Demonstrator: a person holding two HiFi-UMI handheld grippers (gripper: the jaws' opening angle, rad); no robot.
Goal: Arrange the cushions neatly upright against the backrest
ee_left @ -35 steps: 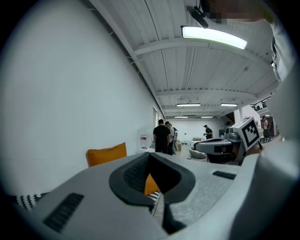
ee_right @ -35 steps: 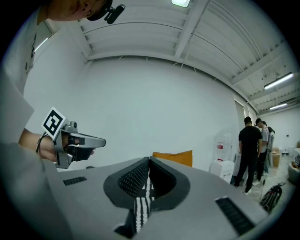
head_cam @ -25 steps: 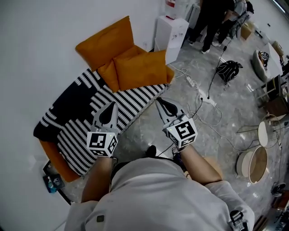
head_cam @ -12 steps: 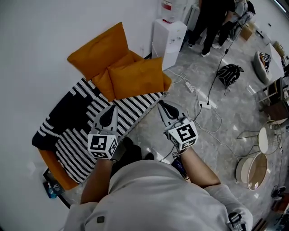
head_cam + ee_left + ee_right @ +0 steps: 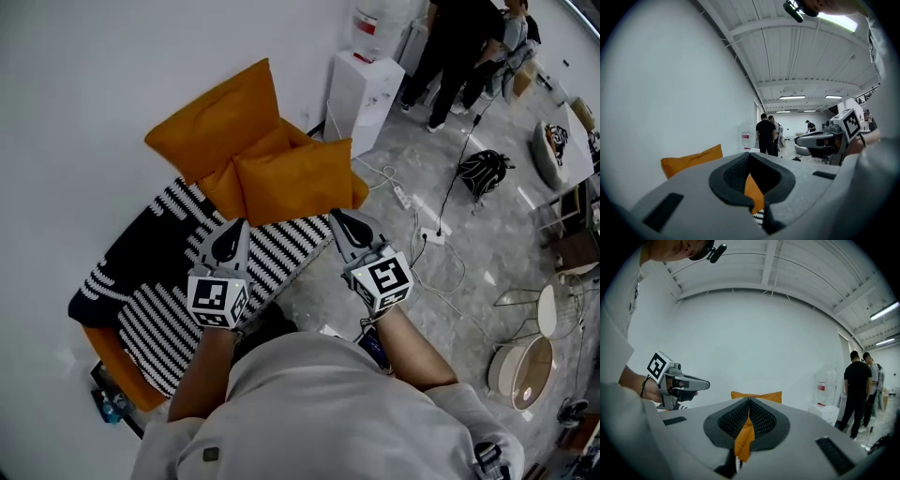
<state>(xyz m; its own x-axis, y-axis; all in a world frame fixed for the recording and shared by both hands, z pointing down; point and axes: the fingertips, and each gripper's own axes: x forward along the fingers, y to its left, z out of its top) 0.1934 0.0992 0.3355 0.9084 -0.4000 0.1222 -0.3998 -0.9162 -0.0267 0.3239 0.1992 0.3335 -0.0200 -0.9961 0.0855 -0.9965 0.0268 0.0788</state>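
Note:
Three orange cushions sit at the far end of a sofa draped in a black-and-white striped blanket (image 5: 173, 281). One large cushion (image 5: 216, 117) leans against the wall. A second cushion (image 5: 298, 178) lies tilted in front of it, and a third (image 5: 225, 186) is wedged between them. My left gripper (image 5: 235, 228) hovers over the blanket just short of the cushions, shut and empty. My right gripper (image 5: 337, 217) hangs at the sofa's front edge below the tilted cushion, also shut and empty. The left gripper view shows the leaning cushion (image 5: 691, 159) and the right gripper (image 5: 820, 140). The right gripper view shows a cushion (image 5: 757, 396) ahead.
A white water dispenser (image 5: 361, 84) stands beside the sofa's far end. People (image 5: 459, 47) stand behind it. A power strip and cables (image 5: 405, 197) trail over the grey floor, with a black backpack (image 5: 483, 171) and round stools (image 5: 525, 349) to the right.
Both grippers have edged forward towards the orange cushions and stayed shut. The cushions have not moved on the sofa.

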